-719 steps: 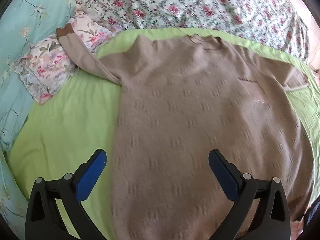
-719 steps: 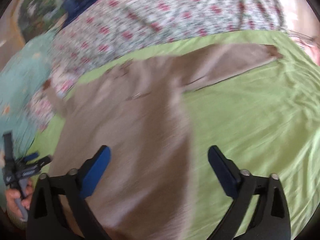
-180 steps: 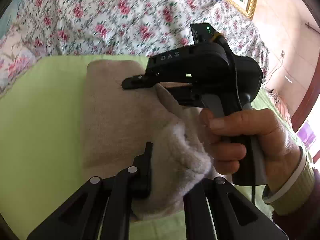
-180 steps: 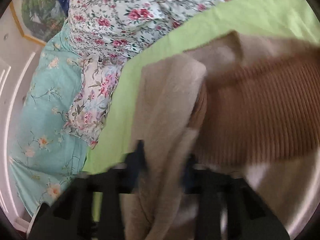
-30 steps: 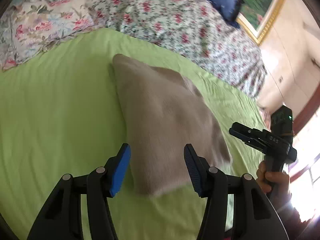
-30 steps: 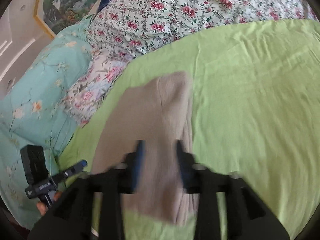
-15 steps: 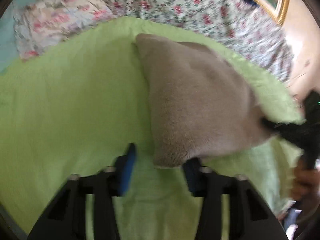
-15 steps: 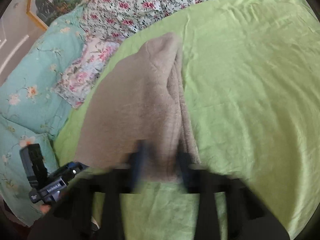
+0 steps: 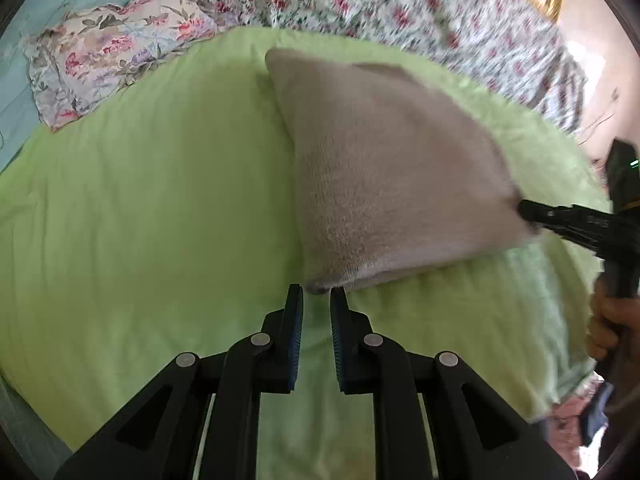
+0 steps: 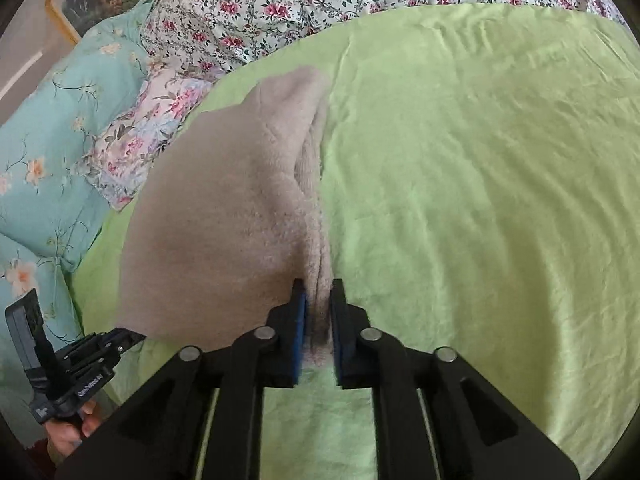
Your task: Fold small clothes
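Beige knit, folded down to a compact wedge, and that was the sweater (image 9: 384, 176) lying on the lime-green sheet (image 9: 140, 200), well short of the flowered quilt (image 10: 320, 4) and near the patchwork pillow (image 9: 108, 56) on the far left. By the look of it the folding proper was done and this was the tidy-up: squaring or shifting the finished bundle.

Over to the left gripper (image 9: 316, 300). Its blue-padded jaws were drawn in to a narrow slit, right at the near corner of the sweater. The tips met that corner, but whether they actually pinched any knit I could not tell; green sheet showed through the gap lower down.

The right gripper (image 10: 318, 292) was a clearer story. Its jaws were pulled close around the stacked layers at the opposite near corner, with fabric plainly bunched between the pads, so it had a proper grip on the sweater. In the left view, its black nose met the bundle's right-hand point.

Next move, as I judged it: both corners wanted to travel together, low and level, so the layers would not slide apart. A lopsided tug could spring the fold open.
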Demonstrator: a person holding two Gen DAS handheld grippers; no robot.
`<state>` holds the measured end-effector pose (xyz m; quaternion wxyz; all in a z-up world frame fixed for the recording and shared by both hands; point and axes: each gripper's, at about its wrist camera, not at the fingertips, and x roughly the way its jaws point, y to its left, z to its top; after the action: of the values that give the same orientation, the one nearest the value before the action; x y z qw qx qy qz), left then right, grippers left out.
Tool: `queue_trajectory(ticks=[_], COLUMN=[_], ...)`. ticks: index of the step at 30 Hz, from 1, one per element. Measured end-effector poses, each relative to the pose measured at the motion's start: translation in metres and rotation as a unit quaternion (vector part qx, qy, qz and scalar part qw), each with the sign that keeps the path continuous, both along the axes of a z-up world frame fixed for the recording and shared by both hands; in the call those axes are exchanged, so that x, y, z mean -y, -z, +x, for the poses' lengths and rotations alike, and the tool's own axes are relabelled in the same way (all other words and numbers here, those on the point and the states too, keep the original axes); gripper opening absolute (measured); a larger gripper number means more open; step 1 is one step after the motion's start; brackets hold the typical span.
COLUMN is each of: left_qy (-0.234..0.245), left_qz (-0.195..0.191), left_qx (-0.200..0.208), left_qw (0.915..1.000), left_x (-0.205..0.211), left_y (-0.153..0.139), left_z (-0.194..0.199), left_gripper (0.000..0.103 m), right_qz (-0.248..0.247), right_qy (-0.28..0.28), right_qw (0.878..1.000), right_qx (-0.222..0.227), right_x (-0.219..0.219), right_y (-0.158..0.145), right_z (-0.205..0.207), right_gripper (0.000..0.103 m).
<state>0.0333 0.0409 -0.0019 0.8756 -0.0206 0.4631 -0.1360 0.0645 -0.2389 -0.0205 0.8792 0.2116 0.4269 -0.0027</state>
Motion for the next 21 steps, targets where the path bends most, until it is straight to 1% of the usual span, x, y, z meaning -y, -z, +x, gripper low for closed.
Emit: queue_trajectory(ticks=[2, 3, 4, 5, 6, 8, 9, 11, 12, 15, 16, 18, 21], left_qy=[0.016, 0.030, 0.038, 0.054, 0.063, 0.086, 0.094, 0.104, 0.104, 0.095, 0.087, 0.077, 0.068], left_qz=[-0.031, -0.057, -0.070, -0.094, -0.109, -0.138, -0.146, -0.153, -0.149, -0.137, -0.142, -0.157, -0.145], left_qx=[0.018, 0.032, 0.039, 0.047, 0.052, 0.052, 0.049, 0.035, 0.016, -0.036, -0.045, -0.039, -0.035], left_qw=[0.9993, 0.9974, 0.9960, 0.9930, 0.9907, 0.9854, 0.9836, 0.9821, 0.9832, 0.9854, 0.9850, 0.9838, 0.9865], left_x=[-0.012, -0.019, -0.021, -0.023, -0.022, -0.015, -0.010, -0.002, 0.004, 0.012, 0.012, 0.010, 0.013], left_y=[-0.017, -0.029, -0.034, -0.042, -0.045, -0.045, -0.044, -0.034, -0.021, 0.014, 0.024, 0.025, 0.022], left_z=[-0.008, -0.012, -0.012, -0.009, -0.006, 0.008, 0.013, 0.025, 0.034, 0.049, 0.051, 0.049, 0.049], left_gripper=[0.014, 0.014, 0.014, 0.014, 0.014, 0.013, 0.013, 0.013, 0.013, 0.011, 0.007, 0.008, 0.008], right_qz=[0.002, 0.000, -0.002, 0.001, 0.010, 0.032, 0.045, 0.040, 0.037, 0.028, 0.032, 0.041, 0.041], right_qy=[0.011, 0.016, 0.019, 0.015, 0.001, -0.024, -0.039, -0.053, -0.052, -0.026, -0.019, -0.012, -0.007], right_qw=[1.000, 1.000, 0.999, 0.998, 0.998, 0.996, 0.995, 0.995, 0.996, 0.999, 0.999, 0.999, 0.999], right_qx=[0.013, 0.023, 0.037, 0.053, 0.066, 0.079, 0.080, 0.073, 0.066, 0.035, 0.033, 0.033, 0.035], right_x=[0.000, 0.000, -0.001, -0.004, -0.010, -0.021, -0.027, -0.037, -0.037, -0.026, -0.020, -0.013, -0.009], right_y=[-0.015, -0.022, -0.032, -0.041, -0.049, -0.053, -0.052, -0.044, -0.037, -0.017, -0.009, -0.004, -0.003], right_z=[-0.010, -0.014, -0.018, -0.016, -0.010, 0.003, 0.013, 0.037, 0.049, 0.073, 0.081, 0.088, 0.093], right_gripper=[0.020, 0.020, 0.020, 0.020, 0.020, 0.020, 0.020, 0.020, 0.020, 0.019, 0.016, 0.015, 0.015])
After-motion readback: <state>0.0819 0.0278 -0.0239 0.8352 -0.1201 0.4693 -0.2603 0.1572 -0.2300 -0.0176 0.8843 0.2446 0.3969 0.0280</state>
